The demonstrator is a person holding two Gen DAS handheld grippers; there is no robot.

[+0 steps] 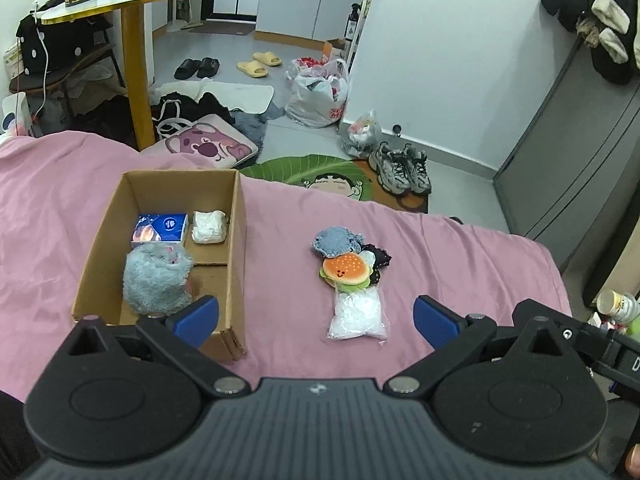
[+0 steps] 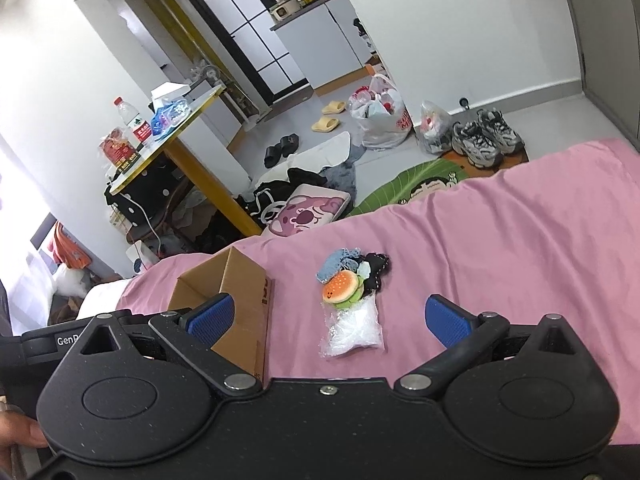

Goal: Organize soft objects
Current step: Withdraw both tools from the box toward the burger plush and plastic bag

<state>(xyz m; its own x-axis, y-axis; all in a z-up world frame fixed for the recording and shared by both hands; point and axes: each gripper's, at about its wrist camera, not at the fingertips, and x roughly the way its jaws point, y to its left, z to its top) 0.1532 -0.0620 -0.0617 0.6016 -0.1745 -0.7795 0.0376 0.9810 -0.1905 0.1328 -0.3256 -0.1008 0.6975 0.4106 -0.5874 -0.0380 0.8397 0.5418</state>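
Note:
A cardboard box [image 1: 236, 240] [image 2: 244, 280] sits on the pink bed. It holds a blue tissue pack [image 1: 160, 230], a white wrapped pack [image 1: 209, 227] and a fluffy grey-blue plush [image 1: 154, 278]. To its right lies a small pile: a burger plush [image 1: 346, 271] [image 2: 340, 286], a blue-grey knitted piece [image 1: 336, 240] [image 2: 334, 266], a black lacy item [image 1: 380, 258] [image 2: 376, 268] and a clear bag of white stuff [image 1: 357, 316] [image 2: 352, 328]. My left gripper [image 1: 316, 320] hangs open just before the bag. Over the same pile my right gripper [image 2: 330, 320] is open too, empty.
The pink bedsheet [image 1: 460, 256] ends at a floor crowded with a leaf rug [image 1: 304, 168], sneakers [image 1: 400, 168], a pink cushion [image 1: 208, 146], plastic bags [image 1: 320, 92] and slippers. A yellow-legged table [image 1: 136, 60] stands at the back left, a grey cabinet [image 1: 580, 140] on the right.

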